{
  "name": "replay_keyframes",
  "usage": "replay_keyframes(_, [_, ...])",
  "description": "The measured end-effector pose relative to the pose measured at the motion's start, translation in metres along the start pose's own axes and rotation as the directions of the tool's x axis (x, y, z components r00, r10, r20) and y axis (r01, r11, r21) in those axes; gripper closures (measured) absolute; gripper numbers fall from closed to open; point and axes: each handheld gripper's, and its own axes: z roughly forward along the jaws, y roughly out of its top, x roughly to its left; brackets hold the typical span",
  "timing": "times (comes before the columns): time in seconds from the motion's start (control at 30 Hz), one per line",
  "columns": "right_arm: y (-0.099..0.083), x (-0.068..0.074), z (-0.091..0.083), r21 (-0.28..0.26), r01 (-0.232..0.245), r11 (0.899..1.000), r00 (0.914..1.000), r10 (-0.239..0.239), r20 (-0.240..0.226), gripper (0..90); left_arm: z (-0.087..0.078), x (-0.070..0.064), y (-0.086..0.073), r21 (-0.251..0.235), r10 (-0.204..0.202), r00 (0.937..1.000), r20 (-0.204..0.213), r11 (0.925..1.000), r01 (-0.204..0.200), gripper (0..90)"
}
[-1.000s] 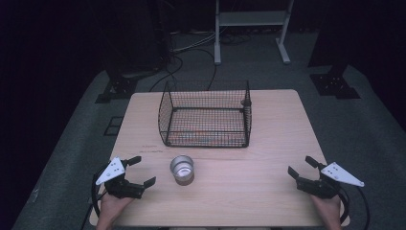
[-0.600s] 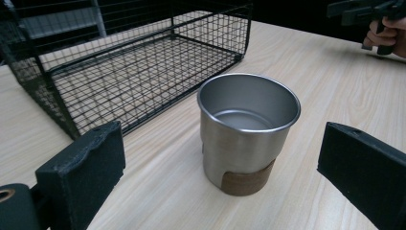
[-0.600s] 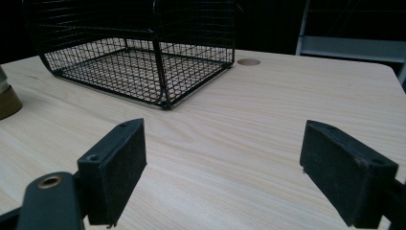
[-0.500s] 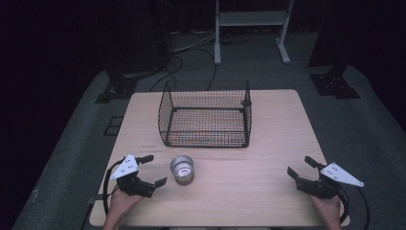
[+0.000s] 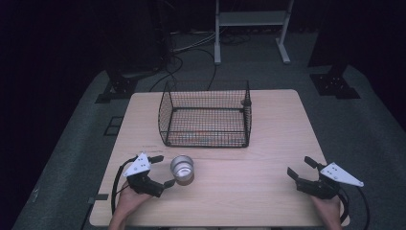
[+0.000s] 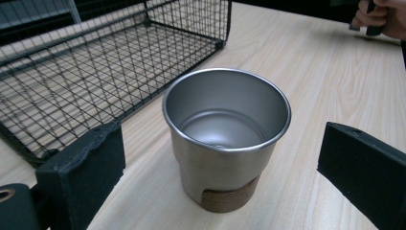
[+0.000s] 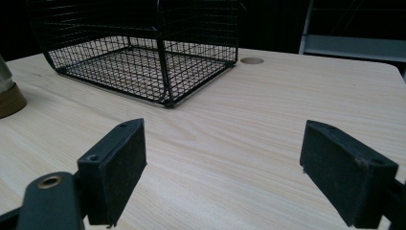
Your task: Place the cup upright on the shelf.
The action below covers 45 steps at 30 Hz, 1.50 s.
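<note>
Your left hand-held gripper (image 6: 218,191) gapes around the steel cup (image 6: 226,139); rigid, light, slick; pinch its mid-wall; right hand-held gripper (image 7: 239,167) idles, spread.

Dark lab: floor cables (image 5: 189,48), stand bases (image 5: 335,86).

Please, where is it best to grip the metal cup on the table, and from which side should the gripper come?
Grip the metal cup across its straight lower wall, above the brown base band. It stands upright and empty, with its rim flaring wider. The left gripper, jaws open on either side of it, probably suits best, coming level from the person's side, since the wire basket stands behind.
</note>
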Motion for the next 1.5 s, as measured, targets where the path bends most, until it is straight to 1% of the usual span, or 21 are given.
replay_keyframes(0.17, [0.0, -0.001, -0.001, -0.003, -0.005, 1.0, 1.0, 0.005, 0.002, 15.3, 0.006, -0.001, 0.0, 0.012, -0.002, 0.9998, 0.019, 0.9999, 0.002, 1.2])
replay_keyframes(0.27, [0.0, -0.001, -0.001, -0.006, -0.005, 1.0, 1.0, 0.005, 0.002, 15.3, 0.012, 0.0, 0.0, 0.037, -0.001, 0.9996, 0.029, 0.9993, 0.0, 1.2])
replay_keyframes(0.33, [0.0, 0.0, -0.001, -0.003, -0.006, 1.0, 1.0, 0.006, 0.0, 15.3, 0.015, 0.001, 0.0, 0.041, -0.007, 0.9994, 0.035, 0.9991, 0.005, 1.2])
replay_keyframes(0.6, [0.0, 0.0, -0.001, 0.001, -0.006, 1.0, 1.0, 0.006, -0.004, 15.3, 0.025, 0.003, -0.002, 0.064, -0.018, 0.999, 0.041, 0.9978, 0.015, 1.2])
replay_keyframes(0.73, [0.0, -0.001, -0.001, 0.004, -0.008, 1.0, 0.9999, 0.008, -0.007, 15.3, 0.03, 0.004, -0.003, 0.089, -0.017, 0.9988, 0.046, 0.996, 0.013, 1.2])
replay_keyframes(0.97, [-0.001, 0.0, 0.0, 0.008, -0.005, 1.0, 0.9999, 0.005, -0.012, 15.3, 0.038, 0.005, -0.003, 0.095, -0.019, 0.9984, 0.052, 0.9954, 0.014, 1.2])
replay_keyframes(1.07, [-0.001, 0.0, 0.0, 0.013, -0.006, 1.0, 0.9999, 0.007, -0.014, 15.3, 0.042, 0.006, -0.002, 0.116, -0.027, 0.9975, 0.066, 0.9931, 0.019, 1.2])
replay_keyframes(1.23, [-0.001, 0.0, 0.0, 0.015, -0.004, 1.0, 0.9999, 0.004, -0.015, 15.3, 0.049, 0.006, 0.006, 0.125, -0.016, 0.9967, 0.08, 0.9922, 0.006, 1.3])
replay_keyframes(1.33, [-0.001, 0.0, 0.0, 0.011, -0.003, 1.0, 0.9999, 0.003, -0.015, 15.3, 0.052, 0.007, 0.007, 0.139, -0.012, 0.9964, 0.084, 0.9903, 0.0, 1.3])
replay_keyframes(1.4, [-0.001, -0.001, 0.0, 0.012, -0.004, 1.0, 0.9999, 0.004, -0.016, 15.3, 0.052, 0.007, 0.006, 0.144, -0.011, 0.9955, 0.094, 0.9896, -0.003, 4.9])
replay_keyframes(1.47, [-0.001, -0.001, 0.0, 0.011, -0.005, 1.0, 0.9999, 0.005, -0.016, 15.3, 0.052, 0.007, 0.006, 0.15, -0.005, 0.996, 0.089, 0.9887, -0.009, 5.3])
replay_keyframes(1.5, [-0.001, -0.001, 0.0, 0.011, -0.005, 1.0, 0.9998, 0.005, -0.017, 15.3, 0.052, 0.007, 0.006, 0.141, -0.007, 0.996, 0.09, 0.99, -0.006, 6.7])
